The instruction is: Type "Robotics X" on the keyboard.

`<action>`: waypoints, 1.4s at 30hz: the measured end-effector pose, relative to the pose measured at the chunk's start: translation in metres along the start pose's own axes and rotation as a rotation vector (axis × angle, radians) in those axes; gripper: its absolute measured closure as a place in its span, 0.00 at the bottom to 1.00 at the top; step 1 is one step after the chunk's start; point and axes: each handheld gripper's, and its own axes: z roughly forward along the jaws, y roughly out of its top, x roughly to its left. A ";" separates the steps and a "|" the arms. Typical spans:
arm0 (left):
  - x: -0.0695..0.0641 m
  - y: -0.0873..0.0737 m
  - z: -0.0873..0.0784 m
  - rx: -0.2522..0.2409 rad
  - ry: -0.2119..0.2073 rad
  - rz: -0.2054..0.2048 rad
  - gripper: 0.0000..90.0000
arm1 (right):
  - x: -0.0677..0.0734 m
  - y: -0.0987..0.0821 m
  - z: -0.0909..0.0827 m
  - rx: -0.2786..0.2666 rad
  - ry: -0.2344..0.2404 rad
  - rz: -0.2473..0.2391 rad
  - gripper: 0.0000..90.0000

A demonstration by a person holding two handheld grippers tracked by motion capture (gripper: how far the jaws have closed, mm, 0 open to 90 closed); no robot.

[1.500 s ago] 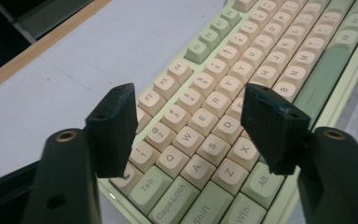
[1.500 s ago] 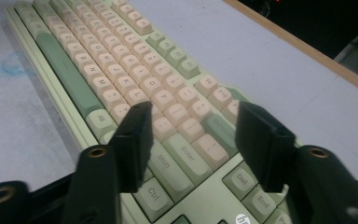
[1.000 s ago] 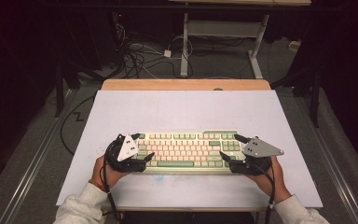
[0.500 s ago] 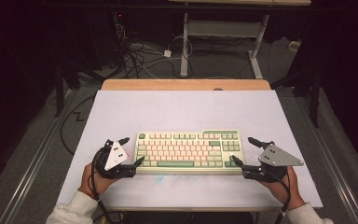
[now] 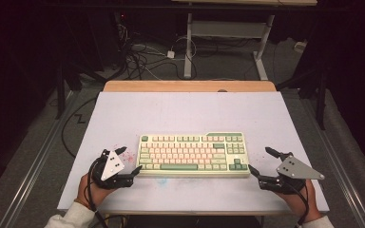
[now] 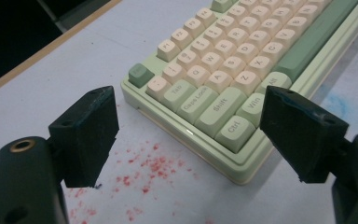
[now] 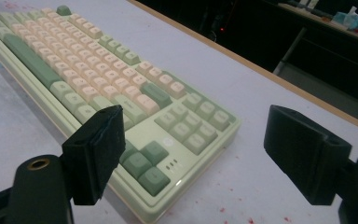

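This looks like a lab or recording workspace. A white-topped table (image 5: 190, 114) with a wooden far edge stands on a grey floor under a bright light, with darkness all round. At twelve o'clock beyond it, tangled cables (image 5: 140, 57) and a power strip lie beneath a white-legged desk frame (image 5: 228, 35). Metal rails (image 5: 33, 166) flank the table at nine and three o'clock.

On the keyboard (image 6: 242, 74) by my table's near edge, I read Tab, Caps Lock, Shift, Ctrl, Win, Alt on keys.
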 end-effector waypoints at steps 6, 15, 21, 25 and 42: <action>-0.003 -0.008 -0.003 0.015 0.000 -0.007 0.21 | -0.002 -0.009 -0.008 0.001 -0.019 0.024 0.21; -0.005 -0.012 -0.005 0.010 -0.023 -0.017 0.21 | 0.002 -0.016 -0.010 0.016 -0.023 0.019 0.21; -0.006 -0.011 -0.005 0.004 -0.027 -0.008 0.21 | 0.006 -0.013 -0.016 -0.001 -0.039 0.012 0.20; -0.004 -0.011 -0.006 -0.002 -0.023 -0.012 0.21 | 0.006 -0.012 -0.016 0.001 -0.041 0.009 0.20; -0.004 -0.013 -0.007 0.007 -0.022 -0.019 0.21 | 0.006 -0.010 -0.014 -0.005 -0.039 -0.004 0.19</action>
